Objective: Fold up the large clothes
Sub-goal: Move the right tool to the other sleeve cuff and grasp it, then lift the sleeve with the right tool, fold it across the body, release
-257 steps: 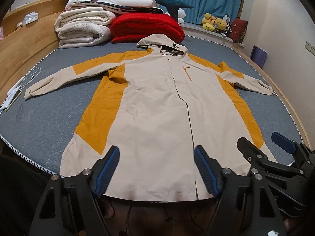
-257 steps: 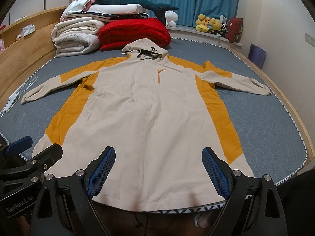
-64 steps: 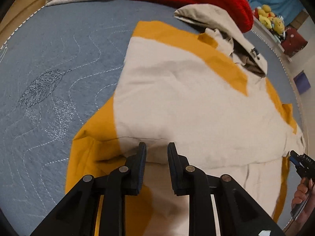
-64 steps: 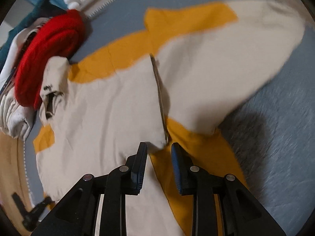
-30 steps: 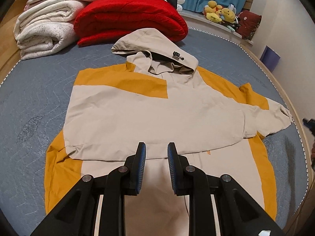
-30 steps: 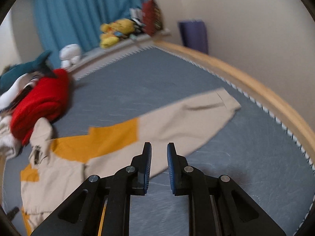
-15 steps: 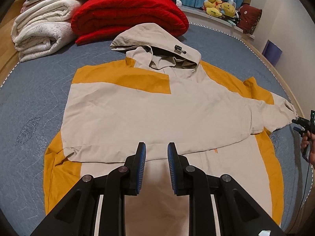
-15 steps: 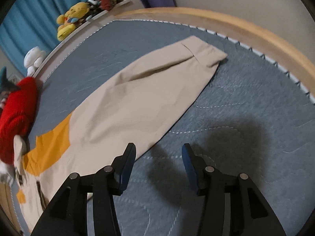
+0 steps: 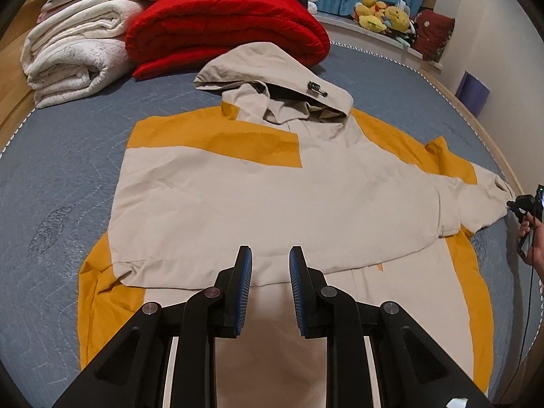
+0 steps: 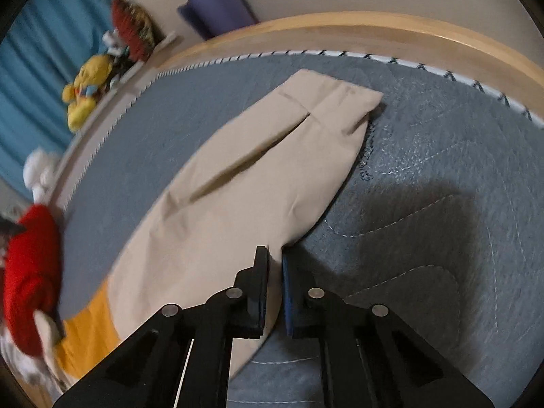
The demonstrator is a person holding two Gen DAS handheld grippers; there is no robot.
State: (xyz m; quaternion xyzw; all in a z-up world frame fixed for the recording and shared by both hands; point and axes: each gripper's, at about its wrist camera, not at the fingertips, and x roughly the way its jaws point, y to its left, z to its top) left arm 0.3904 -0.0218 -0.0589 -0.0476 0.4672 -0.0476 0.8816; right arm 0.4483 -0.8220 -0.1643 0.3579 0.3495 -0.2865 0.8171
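Note:
A beige and orange hooded jacket [image 9: 272, 183] lies on the grey-blue bed [image 9: 57, 183], its left sleeve folded across the chest. My left gripper [image 9: 270, 272] hovers above the lower front of the jacket, jaws a little apart and empty. In the right wrist view the jacket's right sleeve [image 10: 255, 176] lies stretched toward the bed's edge. My right gripper [image 10: 274, 268] is shut on the sleeve's near edge, partway along it. It also shows in the left wrist view [image 9: 510, 204] at the cuff's end.
A red blanket [image 9: 221, 23] and rolled white blankets [image 9: 74, 57] are stacked past the hood. Plush toys [image 9: 380, 17] sit on the ledge by the blue curtain. The wooden bed frame [image 10: 374, 30] runs just beyond the cuff. A purple object [image 10: 217, 6] leans against the wall.
My right gripper has dropped to the sleeve and closed on its edge; half a second ago it was open above the bed. My left gripper has barely moved.

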